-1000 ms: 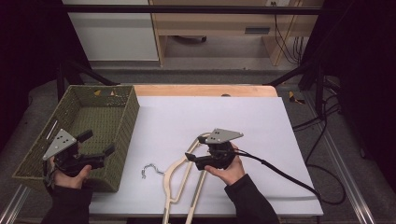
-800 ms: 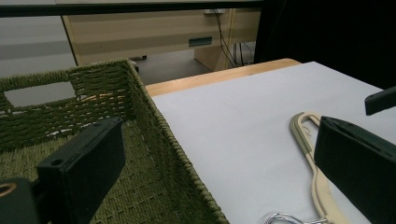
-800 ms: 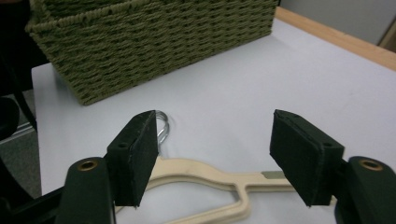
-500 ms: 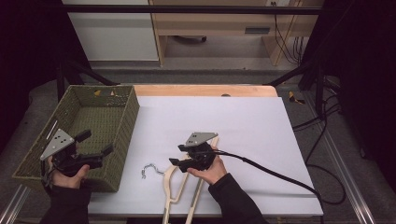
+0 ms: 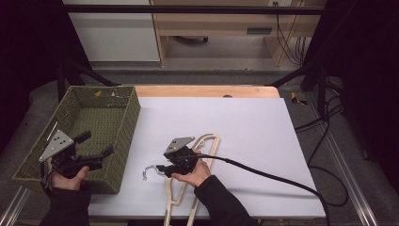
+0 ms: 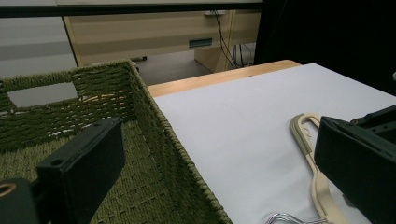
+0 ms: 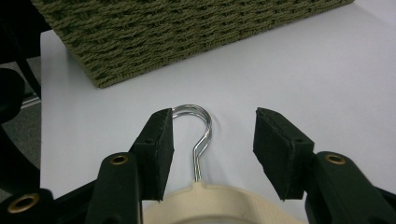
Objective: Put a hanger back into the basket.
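1. The tabletop (image 5: 244, 122), covered in white, carries a woven green basket (image 5: 94, 122) at its left and a cream hanger (image 5: 197, 160) near the person's edge.
2. Since a second ago the right gripper (image 5: 162, 168) has slid leftward along the hanger towards the hanger's metal hook (image 5: 149, 170) and dropped lower, and its fingers have just been closing. I judge this to be the approach to a grasp on the hook end, with the basket the likely destination.
3. The left gripper (image 5: 96, 148) hovers over the basket's near corner, its fingers spread wide with nothing between them.
4. In the right gripper view, the hook (image 7: 198, 135) lies flat on the tabletop between the half-open fingers (image 7: 156, 149). Its curve sits beside the left finger, possibly touching, with clear space before the right one; nothing is clamped yet.
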`<state>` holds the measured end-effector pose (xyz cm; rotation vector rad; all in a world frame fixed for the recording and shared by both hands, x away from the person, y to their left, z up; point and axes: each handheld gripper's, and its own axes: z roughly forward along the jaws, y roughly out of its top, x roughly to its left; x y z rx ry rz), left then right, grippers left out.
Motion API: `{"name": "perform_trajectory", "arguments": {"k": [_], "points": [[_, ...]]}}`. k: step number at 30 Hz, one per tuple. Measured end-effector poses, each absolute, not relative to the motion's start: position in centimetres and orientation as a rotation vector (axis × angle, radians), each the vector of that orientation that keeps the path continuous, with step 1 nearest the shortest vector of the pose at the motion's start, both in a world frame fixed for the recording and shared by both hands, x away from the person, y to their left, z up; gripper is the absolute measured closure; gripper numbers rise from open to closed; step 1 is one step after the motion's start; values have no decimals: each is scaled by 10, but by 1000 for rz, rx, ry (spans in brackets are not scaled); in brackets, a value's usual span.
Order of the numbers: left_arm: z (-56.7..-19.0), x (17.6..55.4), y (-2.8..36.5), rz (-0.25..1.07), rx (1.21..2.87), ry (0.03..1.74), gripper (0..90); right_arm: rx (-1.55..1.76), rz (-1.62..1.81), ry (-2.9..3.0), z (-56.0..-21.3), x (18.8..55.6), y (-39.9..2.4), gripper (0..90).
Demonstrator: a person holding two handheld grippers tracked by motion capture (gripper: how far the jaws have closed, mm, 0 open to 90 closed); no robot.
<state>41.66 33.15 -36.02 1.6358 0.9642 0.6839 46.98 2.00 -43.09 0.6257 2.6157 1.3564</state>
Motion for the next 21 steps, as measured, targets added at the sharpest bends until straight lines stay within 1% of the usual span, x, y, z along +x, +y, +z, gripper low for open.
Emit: {"name": "perform_trajectory", "arguments": {"k": [9, 12, 13, 14, 15, 21], "points": [[-361, 417, 330, 680, 1640, 963, 17, 644, 1314, 2671, -451, 472, 28, 537], [-361, 417, 329, 677, 1644, 962, 17, 637, 1277, 2690, -461, 471, 31, 571], [-361, 417, 329, 677, 1645, 962, 17, 650, 1251, 2700, -464, 471, 32, 609], [-361, 417, 329, 677, 1645, 962, 18, 650, 1251, 2700, -464, 471, 32, 609], [-361, 417, 329, 676, 1645, 961, 18, 636, 1250, 2715, -467, 473, 32, 649], [-361, 417, 329, 674, 1645, 960, 20, 631, 1212, 2766, -473, 476, 32, 759]]}}
